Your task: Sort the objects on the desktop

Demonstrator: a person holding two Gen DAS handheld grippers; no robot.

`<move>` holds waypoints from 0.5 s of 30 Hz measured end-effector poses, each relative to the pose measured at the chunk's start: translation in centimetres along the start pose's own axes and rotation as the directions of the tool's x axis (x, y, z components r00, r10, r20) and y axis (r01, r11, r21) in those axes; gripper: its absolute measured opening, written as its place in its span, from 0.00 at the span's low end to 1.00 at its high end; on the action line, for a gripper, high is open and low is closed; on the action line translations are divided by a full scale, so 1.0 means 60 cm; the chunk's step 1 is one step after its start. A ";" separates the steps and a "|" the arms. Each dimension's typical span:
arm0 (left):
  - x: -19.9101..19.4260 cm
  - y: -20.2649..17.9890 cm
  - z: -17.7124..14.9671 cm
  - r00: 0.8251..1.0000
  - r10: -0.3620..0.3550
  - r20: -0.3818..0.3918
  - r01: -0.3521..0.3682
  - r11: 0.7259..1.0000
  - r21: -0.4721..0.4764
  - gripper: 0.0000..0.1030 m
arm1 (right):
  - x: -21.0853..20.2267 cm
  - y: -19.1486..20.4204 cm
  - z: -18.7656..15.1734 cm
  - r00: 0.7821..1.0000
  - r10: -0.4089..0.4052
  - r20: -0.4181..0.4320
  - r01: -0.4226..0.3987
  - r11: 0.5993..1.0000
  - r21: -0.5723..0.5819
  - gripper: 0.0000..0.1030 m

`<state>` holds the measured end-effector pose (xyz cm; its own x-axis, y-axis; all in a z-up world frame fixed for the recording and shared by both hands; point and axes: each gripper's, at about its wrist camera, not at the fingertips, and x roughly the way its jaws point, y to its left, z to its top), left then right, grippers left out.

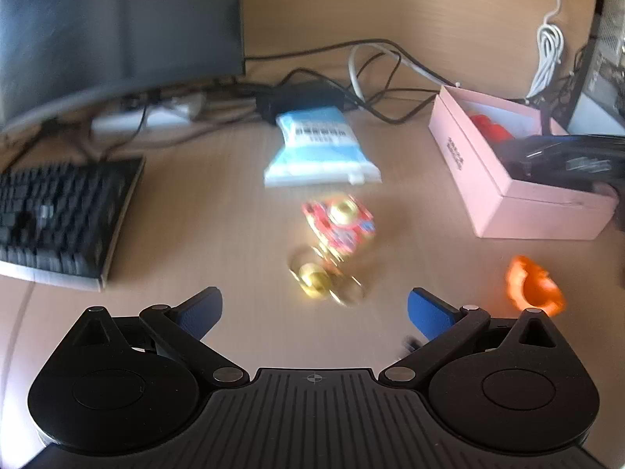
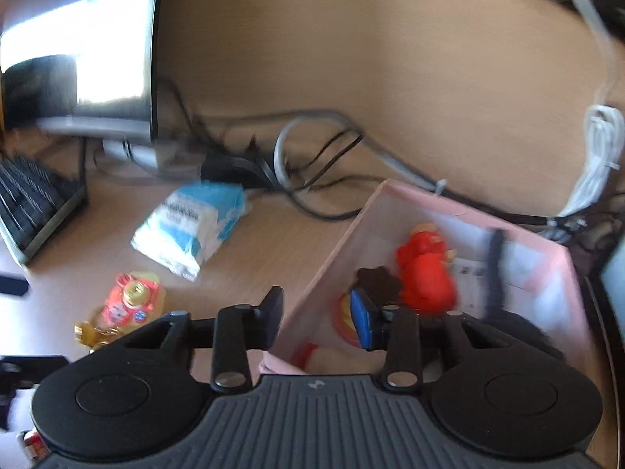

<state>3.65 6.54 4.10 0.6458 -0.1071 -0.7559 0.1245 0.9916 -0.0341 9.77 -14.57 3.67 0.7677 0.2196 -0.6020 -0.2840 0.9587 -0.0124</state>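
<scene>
The pink box point(image 2: 519, 250) sits open on the tabletop point(image 1: 218, 211), and the right hand-held gripper point(image 2: 320, 312) hangs over its near left corner: the left finger is outside the box wall, the blue-padded right finger is inside, and the wall runs up between them. The fingers stand partly apart with nothing pinched; no pad presses on the wall. Just ahead of the right finger, inside the box, lie a red figure point(image 2: 425, 269), a dark piece point(image 2: 379, 279) beside it, and a red-and-yellow thing point(image 2: 345, 320) half hidden behind the pad. Left of this hand-held gripper, outside the box, a red-and-gold charm point(image 2: 125, 306) lies on the tabletop, with a blue-and-white tissue pack point(image 2: 191, 230) farther ahead. The left hand-held gripper point(image 1: 314, 310) is spread wide and empty above the tabletop. Right in front of its fingers lies the charm point(image 1: 332, 242), blurred, its gold end nearest; the tissue pack point(image 1: 320, 148) is beyond it. An orange thing point(image 1: 533, 285) lies just off the right finger, and the pink box point(image 1: 504, 187) stands ahead to the right. Far left are a keyboard point(image 1: 58, 222) and a monitor point(image 1: 117, 31), with a tangle of cables point(image 1: 375, 78) along the back.
</scene>
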 end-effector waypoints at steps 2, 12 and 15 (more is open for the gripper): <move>-0.012 -0.015 -0.017 1.000 -0.006 -0.005 0.006 1.000 -0.021 1.00 | -0.058 -0.024 -0.007 0.998 0.029 0.052 -0.031 0.999 0.043 0.46; -0.064 -0.079 -0.067 0.998 0.066 0.007 -0.066 0.997 -0.051 1.00 | -0.108 -0.133 -0.064 0.999 0.047 0.022 -0.050 0.979 0.196 0.69; -0.068 -0.080 -0.081 0.995 0.095 -0.009 -0.096 0.993 -0.070 1.00 | -0.086 -0.127 -0.059 0.999 -0.027 0.017 0.024 0.989 0.145 0.69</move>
<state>-3.26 2.59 4.18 0.6482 -0.0114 -0.7614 0.0087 0.9999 -0.0075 5.91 -23.67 4.06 0.7844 0.1967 -0.5882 -0.1789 0.9798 0.0890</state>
